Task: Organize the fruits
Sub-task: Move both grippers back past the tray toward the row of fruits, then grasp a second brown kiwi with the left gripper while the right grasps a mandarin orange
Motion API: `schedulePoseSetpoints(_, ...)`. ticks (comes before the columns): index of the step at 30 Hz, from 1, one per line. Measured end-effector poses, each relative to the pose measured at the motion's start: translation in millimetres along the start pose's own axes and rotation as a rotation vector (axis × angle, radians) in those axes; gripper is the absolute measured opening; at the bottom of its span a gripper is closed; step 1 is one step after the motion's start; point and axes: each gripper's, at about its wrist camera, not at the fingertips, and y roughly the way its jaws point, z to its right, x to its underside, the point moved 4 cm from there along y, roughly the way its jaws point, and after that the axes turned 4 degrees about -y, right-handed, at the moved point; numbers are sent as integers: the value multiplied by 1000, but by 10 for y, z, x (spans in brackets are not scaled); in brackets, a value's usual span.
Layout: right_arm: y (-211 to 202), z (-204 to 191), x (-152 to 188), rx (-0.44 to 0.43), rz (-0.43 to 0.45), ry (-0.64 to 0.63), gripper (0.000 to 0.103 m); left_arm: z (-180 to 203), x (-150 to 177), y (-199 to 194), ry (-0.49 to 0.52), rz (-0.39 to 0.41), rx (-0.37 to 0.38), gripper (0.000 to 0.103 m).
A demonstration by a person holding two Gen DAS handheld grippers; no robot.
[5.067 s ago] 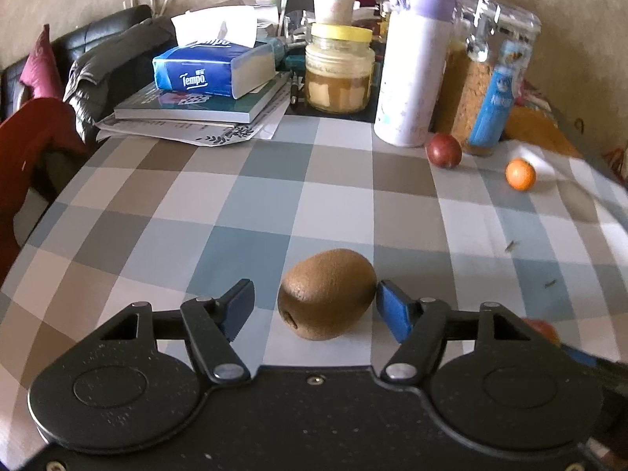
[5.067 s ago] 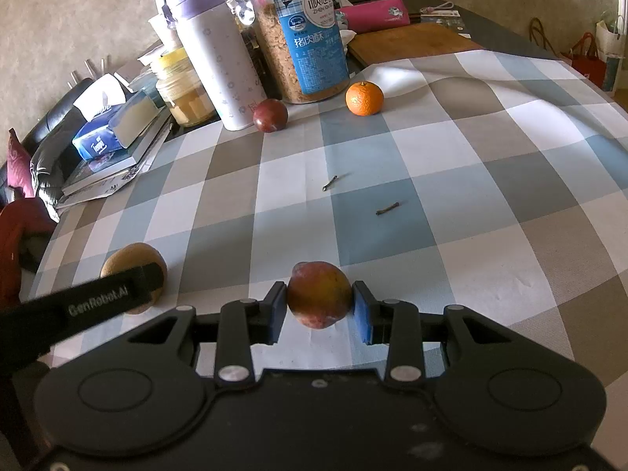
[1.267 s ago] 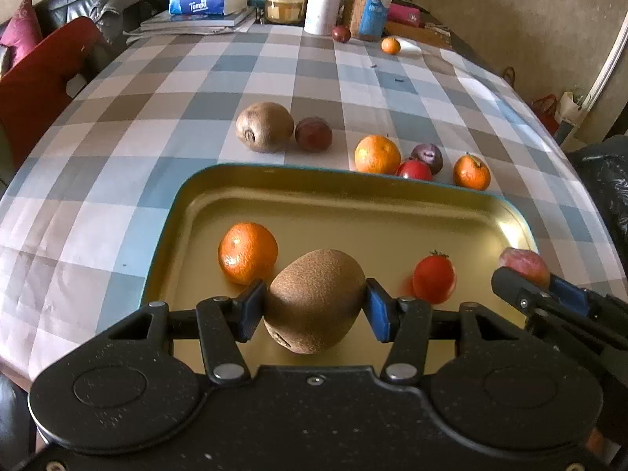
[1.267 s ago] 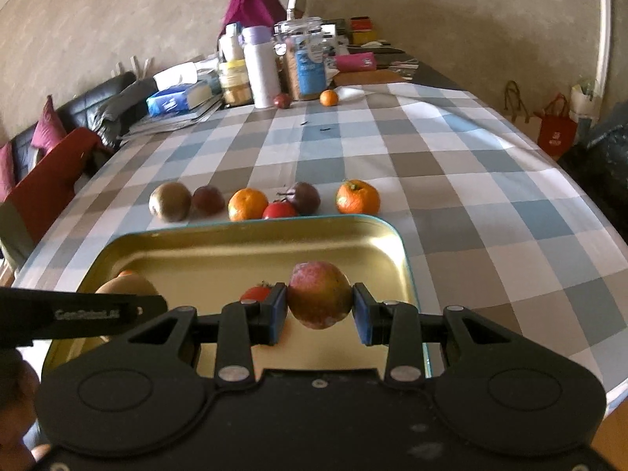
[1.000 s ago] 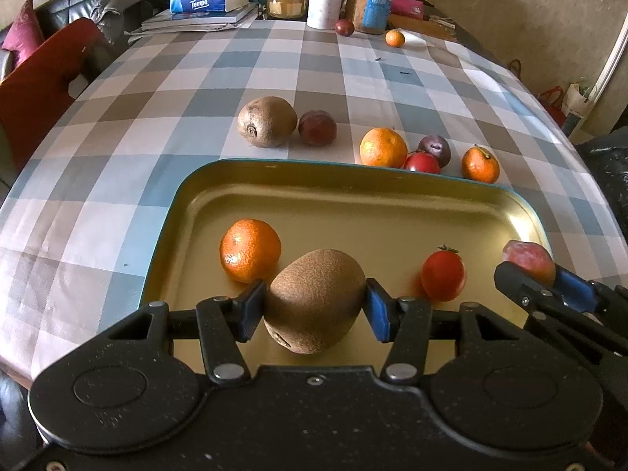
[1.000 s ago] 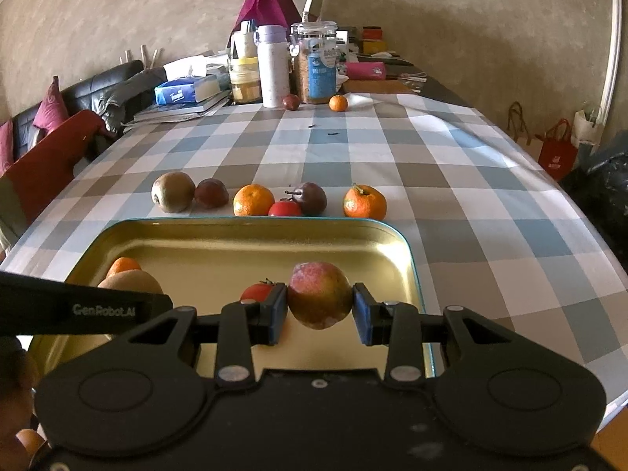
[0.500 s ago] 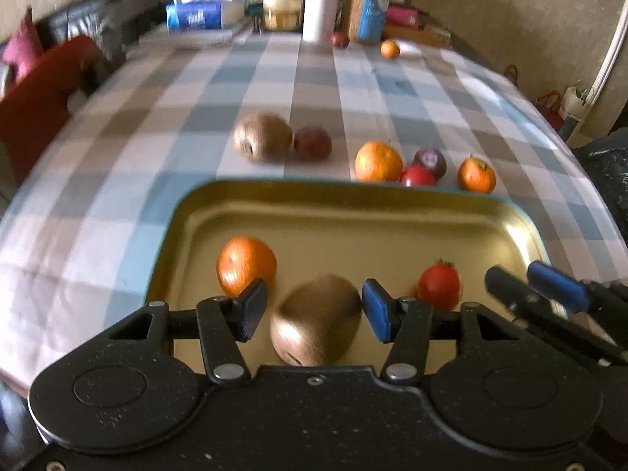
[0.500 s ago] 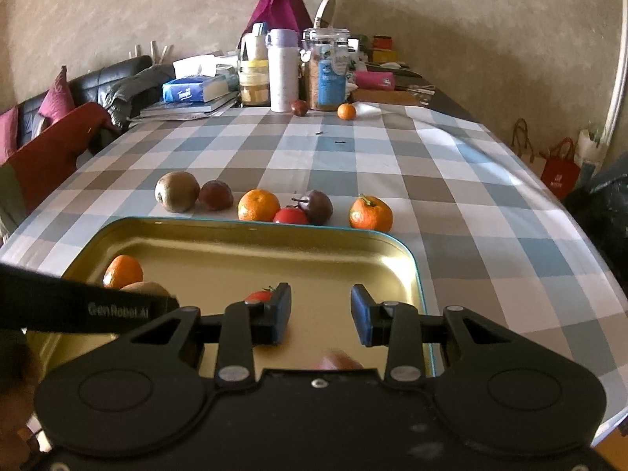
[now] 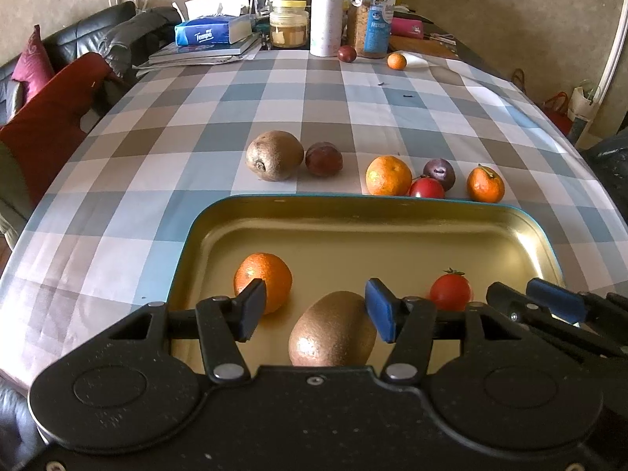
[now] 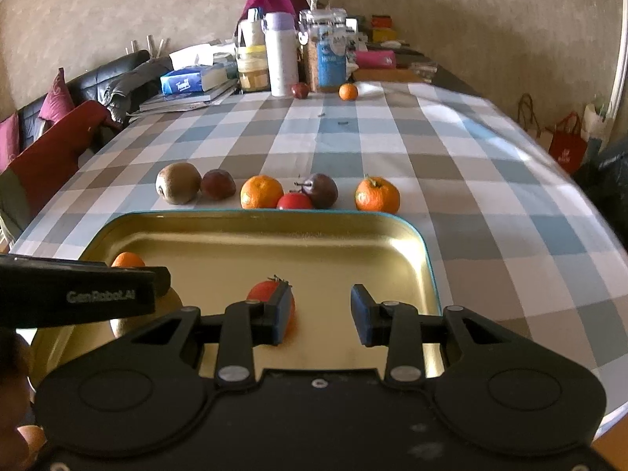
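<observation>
Left gripper [image 9: 316, 308] now spread, kiwi [image 9: 331, 335] released into tray [image 9: 392, 206], right gripper [image 10: 322, 308] gaping, fruit apparently dropped

Daylit, sharp — fisheye-warped edges.

Home dining rm: checked tablecloth [image 9: 188, 125], sofa [image 10: 106, 78], tissue box [image 9: 212, 31], jars [image 9: 288, 25].

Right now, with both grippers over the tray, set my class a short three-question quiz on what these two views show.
1. True or false: the left gripper is shut on the kiwi.
2. How many fruits lie in a row on the tablecloth just beyond the tray?
3. Which fruit sits nearest the right gripper: A) tomato, B) the tray's orange?

Key: 1 false, its jaws stand open; 2 six; 3 A.
</observation>
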Motion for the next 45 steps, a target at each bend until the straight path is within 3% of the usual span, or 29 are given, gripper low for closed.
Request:
schedulePoseSetpoints(18,103,212,-201,-27,-47,105,37,-296,-342,-89,-78,65,-42,61)
schedulePoseSetpoints(33,619,544,-681,-14,-146,279,37,-447,-793,256,-127,45,-75,62)
schedulePoseSetpoints(45,883,656,-965,26,-151,296,36,-430,-1019,440,-118,34,-87,62)
